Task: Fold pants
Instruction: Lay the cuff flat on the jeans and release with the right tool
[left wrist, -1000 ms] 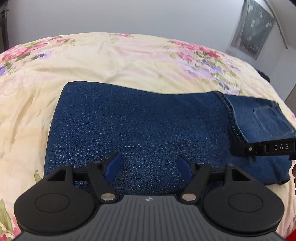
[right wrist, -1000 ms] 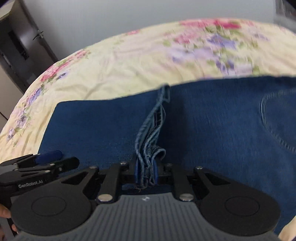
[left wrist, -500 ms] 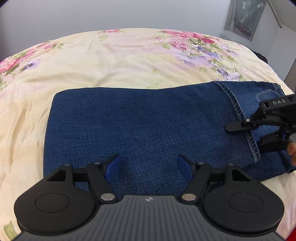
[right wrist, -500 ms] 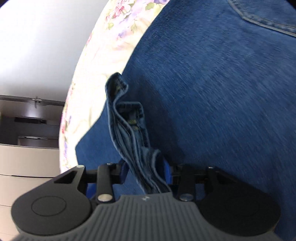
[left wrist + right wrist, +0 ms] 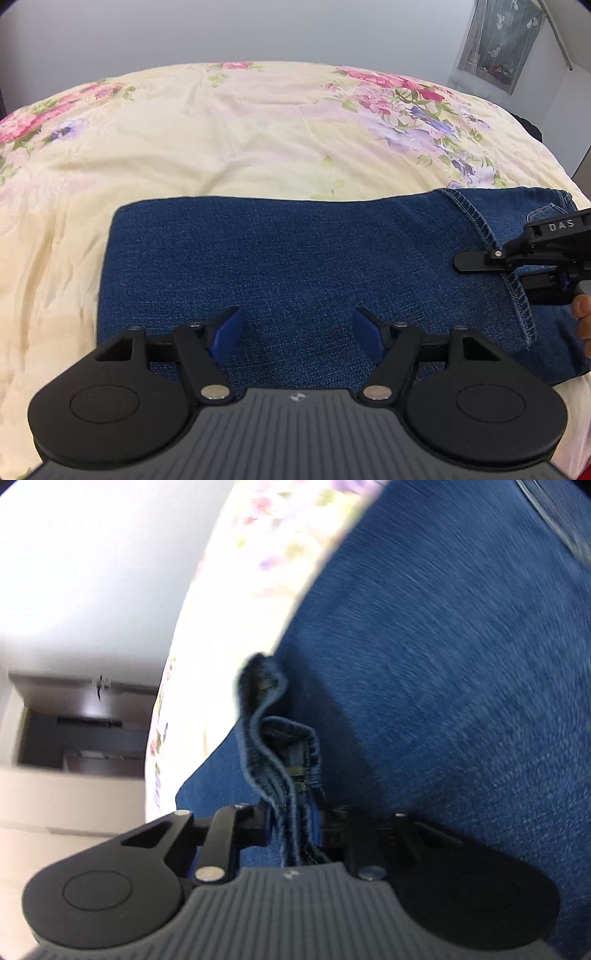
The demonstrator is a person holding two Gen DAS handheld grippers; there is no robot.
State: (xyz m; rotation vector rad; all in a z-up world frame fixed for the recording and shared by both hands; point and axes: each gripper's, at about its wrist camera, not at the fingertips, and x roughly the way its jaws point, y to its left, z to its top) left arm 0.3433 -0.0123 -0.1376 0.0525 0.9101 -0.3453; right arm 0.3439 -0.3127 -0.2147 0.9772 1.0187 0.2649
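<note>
Right gripper (image 5: 295, 823) rolled further; clamped jeans (image 5: 295, 258) hems blurred.

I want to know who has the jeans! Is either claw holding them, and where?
The right gripper pinches the jeans at a bunched stitched hem edge. The left gripper is open, holding nothing.

Soft, even daylight fills both fisheye views, edges bowed and corners vignetted; the left is sharp, the right smeared with motion blur across the jeans (image 5: 461, 672).
</note>
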